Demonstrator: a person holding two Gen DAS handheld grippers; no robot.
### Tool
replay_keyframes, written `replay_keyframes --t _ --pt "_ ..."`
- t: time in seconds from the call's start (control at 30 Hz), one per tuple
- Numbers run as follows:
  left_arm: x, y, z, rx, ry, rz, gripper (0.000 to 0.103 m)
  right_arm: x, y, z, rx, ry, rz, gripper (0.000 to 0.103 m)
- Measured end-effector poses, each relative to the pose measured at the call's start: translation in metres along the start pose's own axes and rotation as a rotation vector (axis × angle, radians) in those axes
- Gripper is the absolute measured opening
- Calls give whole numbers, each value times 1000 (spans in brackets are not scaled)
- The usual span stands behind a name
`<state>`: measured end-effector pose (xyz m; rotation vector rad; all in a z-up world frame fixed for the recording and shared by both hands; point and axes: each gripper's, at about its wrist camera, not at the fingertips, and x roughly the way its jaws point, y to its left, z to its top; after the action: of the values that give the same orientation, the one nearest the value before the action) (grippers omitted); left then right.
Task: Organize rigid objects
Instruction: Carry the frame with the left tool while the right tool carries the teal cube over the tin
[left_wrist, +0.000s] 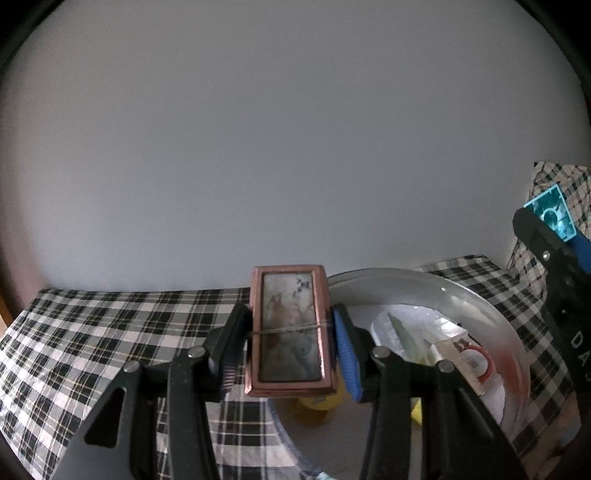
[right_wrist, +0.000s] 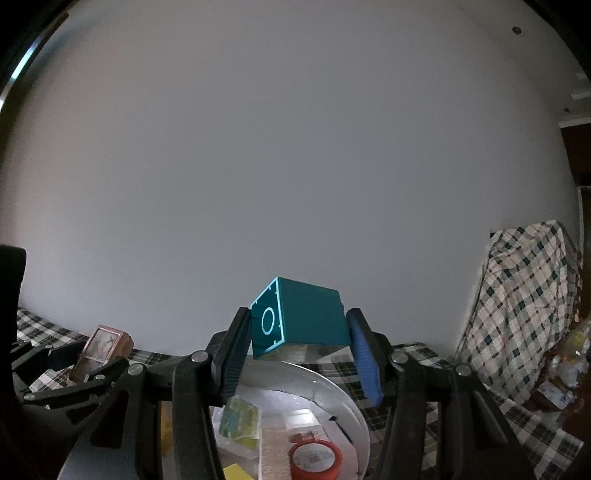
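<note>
A plaid-covered tabletop (left_wrist: 110, 325) carries a round metal basin (left_wrist: 480, 306) near its far edge. Above it, the left claw (left_wrist: 291, 347) clamps a copper-framed box (left_wrist: 290, 328); the right claw (right_wrist: 299, 350) clamps a teal cube (right_wrist: 306, 317). Labels inside the basin look unreadable.

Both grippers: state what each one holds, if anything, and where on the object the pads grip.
The left gripper clamps a copper-framed box by its two long sides. The right gripper clamps a teal block by two opposite side faces.
</note>
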<state>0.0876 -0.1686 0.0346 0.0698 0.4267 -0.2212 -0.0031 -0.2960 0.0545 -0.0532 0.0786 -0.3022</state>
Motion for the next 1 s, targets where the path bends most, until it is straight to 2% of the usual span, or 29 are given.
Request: replay_keyframes --t 0.63,1.0 --pt "20 -39 10 27 59 -48 45 33 -34 2 45 42 -53 55" --pt "32 -53 12 49 117 -52 45 57 -52 -2 74 112 -71 55"
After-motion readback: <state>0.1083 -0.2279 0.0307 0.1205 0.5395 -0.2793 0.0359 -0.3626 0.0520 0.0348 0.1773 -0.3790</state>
